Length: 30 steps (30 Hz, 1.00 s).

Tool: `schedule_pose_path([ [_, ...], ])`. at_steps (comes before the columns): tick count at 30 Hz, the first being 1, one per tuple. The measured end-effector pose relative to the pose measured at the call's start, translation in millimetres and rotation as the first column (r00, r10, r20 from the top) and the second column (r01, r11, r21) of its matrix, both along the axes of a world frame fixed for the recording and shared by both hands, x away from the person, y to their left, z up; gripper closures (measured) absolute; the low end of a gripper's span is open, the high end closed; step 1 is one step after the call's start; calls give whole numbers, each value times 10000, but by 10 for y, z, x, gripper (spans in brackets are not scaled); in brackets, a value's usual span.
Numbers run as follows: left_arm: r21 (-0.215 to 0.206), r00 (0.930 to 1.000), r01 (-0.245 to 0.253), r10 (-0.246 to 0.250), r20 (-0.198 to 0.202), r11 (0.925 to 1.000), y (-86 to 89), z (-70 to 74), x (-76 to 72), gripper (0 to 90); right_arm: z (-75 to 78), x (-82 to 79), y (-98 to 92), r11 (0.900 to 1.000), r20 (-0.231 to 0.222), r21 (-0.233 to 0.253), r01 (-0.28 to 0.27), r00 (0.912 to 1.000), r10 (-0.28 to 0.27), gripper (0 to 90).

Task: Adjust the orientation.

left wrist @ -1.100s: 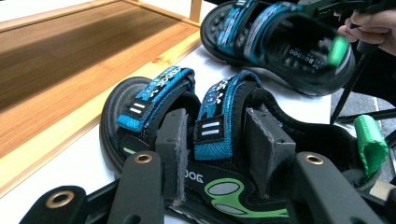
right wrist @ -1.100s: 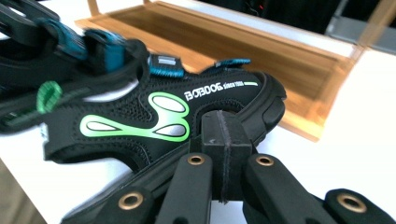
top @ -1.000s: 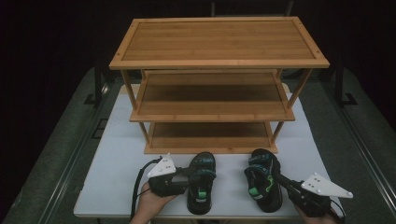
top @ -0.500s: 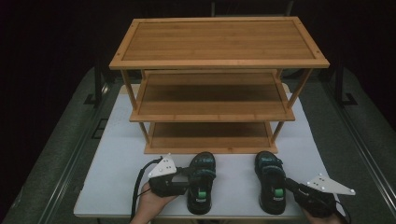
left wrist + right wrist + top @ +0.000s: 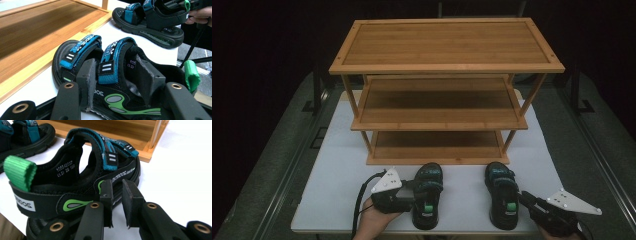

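Both tongs sit at the near edge of the counter [image 5: 337, 165], and I begin with my left tongs [image 5: 117, 82]. In the left gripper view their two black pads [image 5: 86, 75] are spread wide, one pad on the outside of the left sandal [image 5: 100, 75] and the other inside it, against the side wall near the heel. I cannot tell if they press the wall or only stand around it. In the high view these tongs [image 5: 409, 192] lie at the left side of the same sandal [image 5: 427, 195], with a hand [image 5: 372, 220] under them.

My right tongs [image 5: 117, 202] are apart only by a narrow gap and they hold nothing. They stand just beside the outer side of the right sandal [image 5: 82, 182], near its sole, and I cannot say if one pad touches it. In the high view they [image 5: 524, 199] come from the lower right toward this sandal [image 5: 502, 195].

Both sandals are black with blue straps and a green loop at the heel. They stand on the white counter, side by side but apart, toes pointing to the rack.

Farther away stands a wooden shoe rack [image 5: 444, 90] with three shelves. Its lowest shelf [image 5: 437, 147] is just behind the toes of the sandals.
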<state>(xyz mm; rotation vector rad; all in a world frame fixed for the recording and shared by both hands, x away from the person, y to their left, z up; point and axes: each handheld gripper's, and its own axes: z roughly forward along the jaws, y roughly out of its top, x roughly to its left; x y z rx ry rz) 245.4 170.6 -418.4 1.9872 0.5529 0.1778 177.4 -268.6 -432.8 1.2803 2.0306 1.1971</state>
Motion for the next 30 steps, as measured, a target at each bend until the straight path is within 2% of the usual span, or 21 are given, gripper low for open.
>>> schedule_pose_path([
  [10, 126, 9998, -180, 181, -38, 9998, 2, -4, -22, 501, 73, -28, 5, 9998, 213, 176, -37, 9998, 33, 750],
  [21, 264, 9989, -441, 437, 178, 9987, -2, 5, -69, 481, 136, -44, 37, 9990, 436, 440, -43, 9990, 24, 711],
  [25, 353, 9975, -585, 570, 421, 9977, -2, 14, -78, 454, 148, -55, 23, 9963, 475, 862, -15, 9989, -26, 700],
  [30, 384, 9974, -616, 602, 388, 9974, -6, 9, -75, 454, 163, -49, 29, 9958, 483, 913, -15, 9988, -29, 692],
])
